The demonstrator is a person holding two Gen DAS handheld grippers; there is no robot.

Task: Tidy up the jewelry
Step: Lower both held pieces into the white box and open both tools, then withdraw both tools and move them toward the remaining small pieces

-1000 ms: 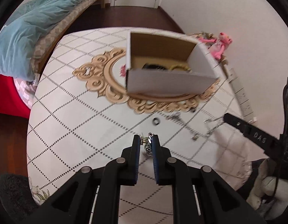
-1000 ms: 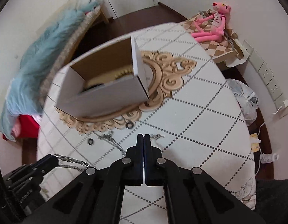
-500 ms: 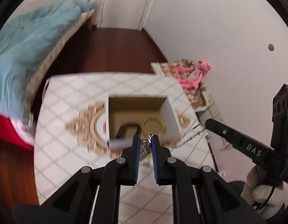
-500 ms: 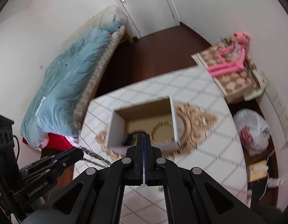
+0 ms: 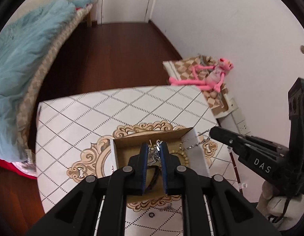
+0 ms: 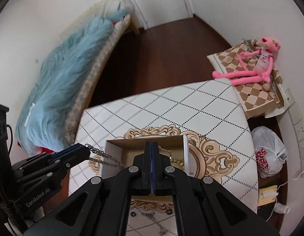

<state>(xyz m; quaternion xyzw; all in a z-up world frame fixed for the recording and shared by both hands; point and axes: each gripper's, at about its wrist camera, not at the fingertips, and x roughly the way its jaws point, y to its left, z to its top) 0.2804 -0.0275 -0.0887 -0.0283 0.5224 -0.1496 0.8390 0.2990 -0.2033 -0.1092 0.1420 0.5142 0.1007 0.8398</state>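
Observation:
An open cardboard box [image 5: 188,132] [image 6: 185,153] sits on the patterned table, with a beaded bracelet [image 5: 184,156] inside. My left gripper [image 5: 153,147] is shut on a silver chain necklace [image 5: 155,153] and holds it above the box. It also shows at the left of the right wrist view [image 6: 81,150], the chain [image 6: 104,158] hanging toward the box. My right gripper [image 6: 152,147] is shut on a thin silver chain [image 6: 164,149] over the box. It shows in the left wrist view [image 5: 213,134] with the chain [image 5: 193,144] draped over the box's right wall.
A small ring [image 5: 151,214] and loose chains [image 6: 152,215] lie on the table [image 5: 77,118] near me. A bed with a blue blanket [image 6: 59,74] stands left. A pink plush toy [image 6: 254,68] sits on a checked cushion at the right, a plastic bag [image 6: 268,157] below it.
Both grippers rose from the table surface with their chains and moved over the open box. The view now looks down from higher up.

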